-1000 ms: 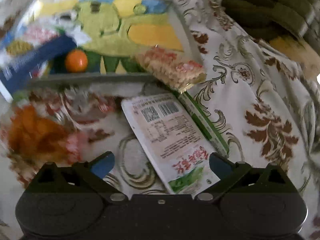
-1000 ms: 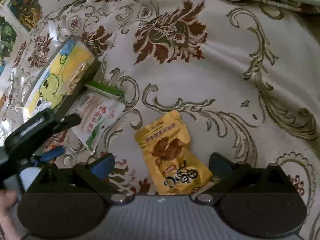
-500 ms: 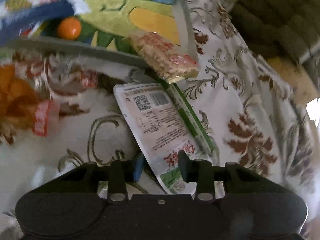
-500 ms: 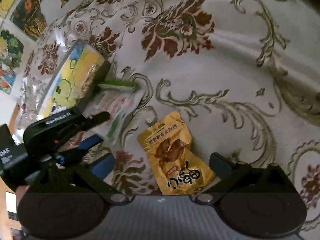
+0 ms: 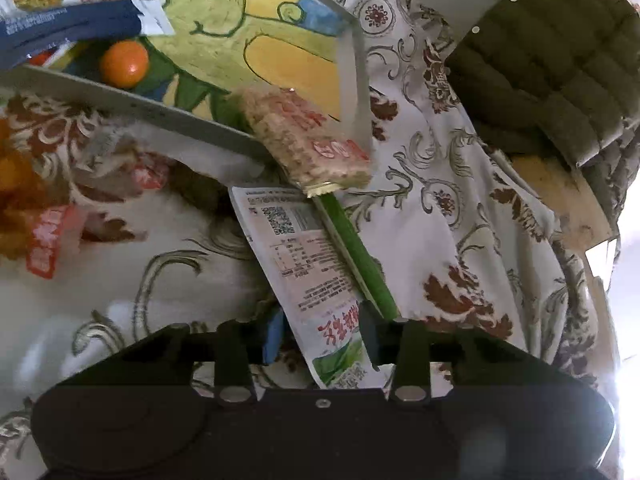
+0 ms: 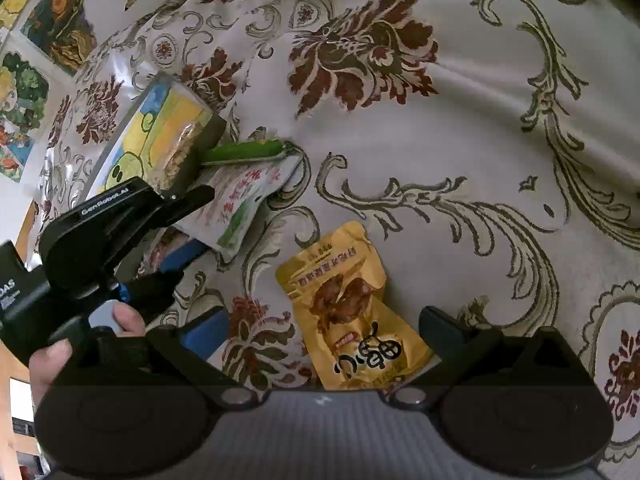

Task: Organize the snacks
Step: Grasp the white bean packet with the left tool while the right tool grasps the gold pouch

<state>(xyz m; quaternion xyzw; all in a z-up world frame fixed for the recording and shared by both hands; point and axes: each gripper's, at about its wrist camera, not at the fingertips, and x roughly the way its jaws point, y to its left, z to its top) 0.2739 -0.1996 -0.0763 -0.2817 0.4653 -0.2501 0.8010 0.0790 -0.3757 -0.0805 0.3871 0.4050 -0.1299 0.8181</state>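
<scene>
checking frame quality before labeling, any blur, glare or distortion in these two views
Left wrist: the orange packet at the left edge is smeared, white glare burns out the right edge, the white packet is sharp. Right wrist: evenly lit, yellow pouch crisp, fisheye bends the tablecloth.

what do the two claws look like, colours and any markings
Both are black plastic tools with rounded housings and angled black arms. The right claw has blue pads on the inner faces of its fingers and a grey ribbed body. The left claw also shows a blue pad, and its side carries white "GenRoboAI" lettering. A bare hand holds it.
</scene>
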